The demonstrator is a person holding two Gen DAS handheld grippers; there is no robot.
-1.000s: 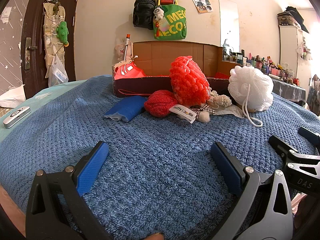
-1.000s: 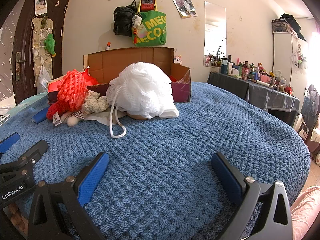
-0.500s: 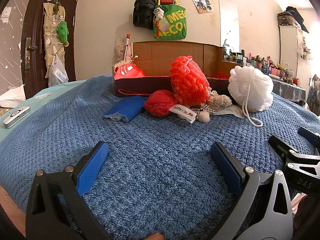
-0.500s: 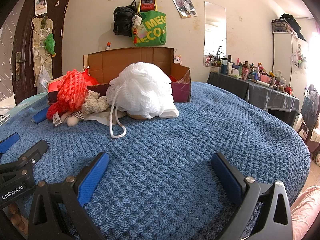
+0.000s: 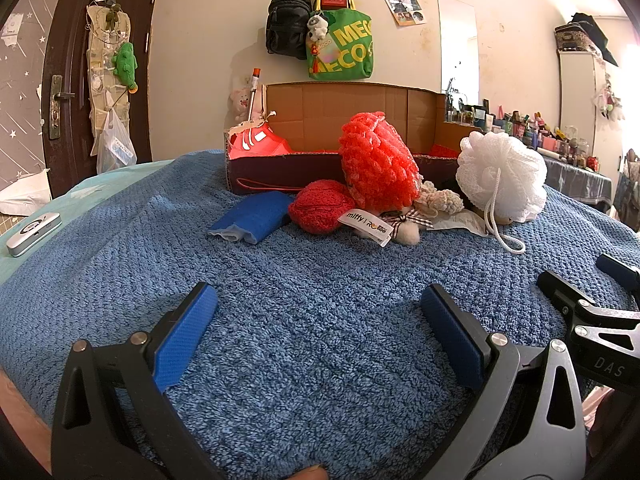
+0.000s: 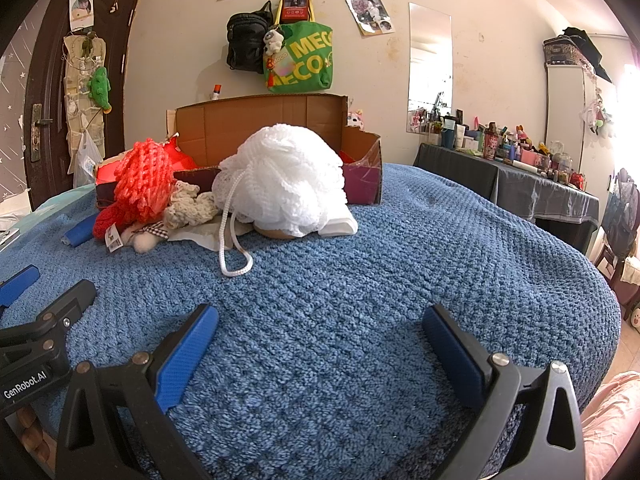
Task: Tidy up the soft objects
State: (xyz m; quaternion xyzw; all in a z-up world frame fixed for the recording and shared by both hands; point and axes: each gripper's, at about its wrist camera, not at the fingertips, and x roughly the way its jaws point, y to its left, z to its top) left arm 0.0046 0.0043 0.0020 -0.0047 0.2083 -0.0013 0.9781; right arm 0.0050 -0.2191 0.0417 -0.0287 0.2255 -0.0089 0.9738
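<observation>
A heap of soft things lies on the blue blanket (image 5: 320,340) in front of a cardboard box (image 5: 352,120): a red mesh puff (image 5: 378,166), a red knitted ball (image 5: 322,210), a folded blue cloth (image 5: 254,220), a small tagged plush (image 5: 400,228), a cream knit piece (image 5: 440,200) and a white bath puff (image 5: 500,176) with a cord. My left gripper (image 5: 320,328) hovers open over the blanket well short of them, nothing between its blue pads. My right gripper (image 6: 320,340) is open too, facing the white bath puff (image 6: 284,188) and red mesh puff (image 6: 146,184).
Red items (image 5: 260,144) lie inside the box. A silver device (image 5: 34,232) rests at the blanket's left edge. Bags (image 5: 340,48) hang on the wall behind. A cluttered dark table (image 6: 520,184) stands at the right, a door (image 5: 60,80) at the left.
</observation>
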